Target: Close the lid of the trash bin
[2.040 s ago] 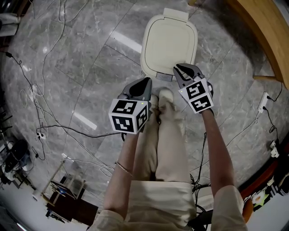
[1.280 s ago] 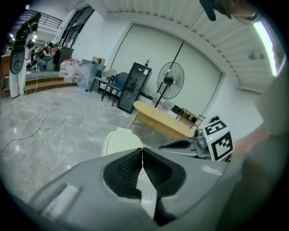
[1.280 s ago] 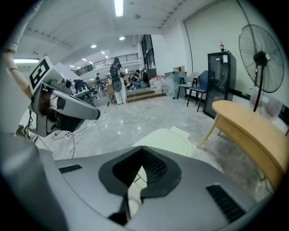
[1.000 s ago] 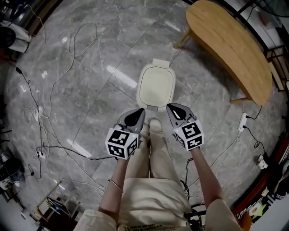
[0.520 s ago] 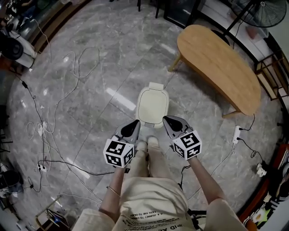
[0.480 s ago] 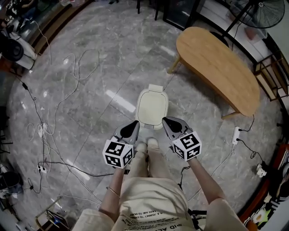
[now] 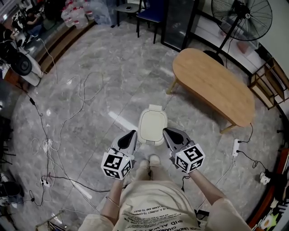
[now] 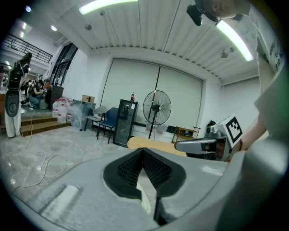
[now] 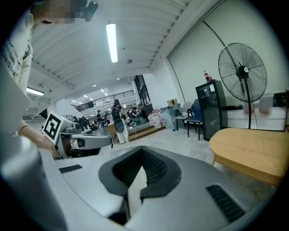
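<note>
The cream trash bin (image 7: pixel 152 126) stands on the grey marble floor with its lid down flat. Both grippers hang in the air on the near side of it, apart from it, one at each front corner. My left gripper (image 7: pixel 132 132) is shut with nothing in it, and its ribbed pads meet at the tip in the left gripper view (image 8: pixel 143 150). My right gripper (image 7: pixel 165 130) is also shut and empty, its jaws closed to a point in the right gripper view (image 9: pixel 142 149). Each gripper view shows the other gripper beside it.
A curved wooden table (image 7: pixel 212 85) stands right of and beyond the bin. A standing fan (image 7: pixel 241 18) and a blue chair (image 7: pixel 151 11) are at the back. Cables (image 7: pixel 49 144) trail over the floor on the left, and a power strip (image 7: pixel 235 146) lies at right. The person's feet (image 7: pixel 149 161) are just behind the bin.
The head view has climbed, so the bin looks smaller and more of the room shows. Both grippers have risen away from the closed lid and stay shut.
</note>
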Tool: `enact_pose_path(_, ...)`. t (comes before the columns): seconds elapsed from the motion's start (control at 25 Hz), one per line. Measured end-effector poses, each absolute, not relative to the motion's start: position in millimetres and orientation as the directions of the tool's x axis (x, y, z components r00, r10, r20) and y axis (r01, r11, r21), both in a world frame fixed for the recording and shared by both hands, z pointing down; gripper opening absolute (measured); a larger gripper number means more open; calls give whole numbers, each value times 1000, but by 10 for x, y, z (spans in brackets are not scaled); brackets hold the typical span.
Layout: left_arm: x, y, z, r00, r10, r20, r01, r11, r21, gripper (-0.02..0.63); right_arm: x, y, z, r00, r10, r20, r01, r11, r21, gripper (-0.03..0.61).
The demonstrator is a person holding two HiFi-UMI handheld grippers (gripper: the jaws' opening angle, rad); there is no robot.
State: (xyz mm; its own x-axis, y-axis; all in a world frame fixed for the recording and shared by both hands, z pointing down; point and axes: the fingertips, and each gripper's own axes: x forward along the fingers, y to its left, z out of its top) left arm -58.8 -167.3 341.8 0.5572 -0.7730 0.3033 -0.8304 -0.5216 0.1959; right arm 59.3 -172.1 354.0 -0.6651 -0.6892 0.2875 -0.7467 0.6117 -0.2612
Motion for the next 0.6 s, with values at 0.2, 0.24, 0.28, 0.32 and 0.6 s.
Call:
enact_pose_path(0.2, -614, -1678, 3107, 554, -794, 248, -832, -531, 159, 23, 622, -1736, 3122, -666, -713, 220, -746, 636, -199, 5)
enact_pose_path(0.24, -622, -1675, 3049, 554, -798, 238, -832, -533, 151, 23, 632, -1737, 3030, -665, -719, 203, -747, 639, -184, 5)
enact_pose_path(0.28, -631, -1669, 2993, 554, -801, 228, -832, -535, 143, 23, 646, -1739, 2938, -662, -727, 185, -750, 638, -175, 5)
enact_pose_path(0.32, -644, -1661, 2941, 553, -803, 220, -833, -536, 135, 23, 663, -1737, 2852, -658, -734, 168, -753, 637, -167, 5)
enact_pose_path(0.6, -823, -1634, 2614, 516, -842, 158, -857, -506, 97, 23, 738, -1684, 2452, -643, -762, 80, -764, 629, -142, 5)
